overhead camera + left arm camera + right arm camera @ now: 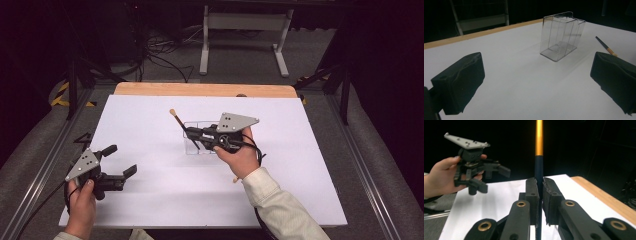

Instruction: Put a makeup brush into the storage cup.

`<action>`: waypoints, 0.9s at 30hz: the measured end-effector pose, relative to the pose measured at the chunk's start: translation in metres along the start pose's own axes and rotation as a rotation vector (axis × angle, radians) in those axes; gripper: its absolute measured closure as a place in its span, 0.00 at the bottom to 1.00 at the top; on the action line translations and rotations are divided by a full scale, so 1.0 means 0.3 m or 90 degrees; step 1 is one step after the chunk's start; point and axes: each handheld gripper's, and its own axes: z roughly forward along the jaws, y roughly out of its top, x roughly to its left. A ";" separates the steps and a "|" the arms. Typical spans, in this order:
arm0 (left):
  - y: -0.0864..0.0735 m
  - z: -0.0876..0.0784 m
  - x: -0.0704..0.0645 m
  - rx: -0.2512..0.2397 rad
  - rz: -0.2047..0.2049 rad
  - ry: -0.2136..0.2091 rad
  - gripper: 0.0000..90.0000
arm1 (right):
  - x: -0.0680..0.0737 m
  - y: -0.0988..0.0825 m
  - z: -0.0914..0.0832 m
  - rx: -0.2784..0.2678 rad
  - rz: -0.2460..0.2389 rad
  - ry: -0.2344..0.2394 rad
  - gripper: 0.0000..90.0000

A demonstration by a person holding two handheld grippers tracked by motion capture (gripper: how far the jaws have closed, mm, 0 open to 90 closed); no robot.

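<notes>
paintbrush [181, 123] is clamped between the jaws of the right gripper [192, 134], which grasps it on the dark part of the handle; in the right gripper view the handle [539, 150] runs straight out beyond the pads, dark blue near the grip and gold farther along. in the high view the brush sits tilted over the clear compartmented holder [198, 141], its pale end pointing away from the person and its lower part at or inside the holder's near-left section; the exact compartment cannot be told through the transparent walls. the holder stands upright near the middle of the white tabletop [300, 165]. the left gripper [118, 162] is released, jaws wide apart with nothing between them, hovering near the tabletop's left front corner, well apart from the holder. risks noted: the holder is light and unsteadied, so a brush end catching a divider or wall could tip or slide it. the grip is narrow on a thin round handle, so the brush could pivot or slip between the pads if pushed against the rim. releasing while the brush leans steeply could let it lever the holder over or fall out onto the tabletop.
</notes>
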 end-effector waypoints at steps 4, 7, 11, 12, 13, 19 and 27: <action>-0.001 0.000 0.001 0.001 0.000 0.000 0.00 | -0.008 0.003 0.000 -0.016 0.004 -0.014 0.93; -0.001 0.002 -0.002 0.004 -0.001 -0.004 0.00 | -0.012 0.004 0.002 -0.028 0.010 -0.030 0.93; -0.001 0.002 -0.002 0.002 -0.001 -0.004 0.00 | -0.024 0.006 0.005 -0.036 0.017 -0.049 0.93; -0.001 0.002 -0.002 0.002 -0.001 -0.004 0.00 | -0.024 0.006 0.005 -0.036 0.017 -0.049 0.93; -0.001 0.002 -0.002 0.002 -0.002 -0.003 0.00 | -0.031 0.010 0.004 -0.036 0.016 -0.058 0.93; 0.000 0.000 -0.001 0.004 -0.001 -0.001 0.00 | -0.052 0.011 0.001 -0.042 0.021 -0.083 0.93; 0.000 0.000 -0.001 0.006 0.001 -0.007 0.00 | -0.087 0.001 -0.004 -0.042 0.032 -0.117 0.93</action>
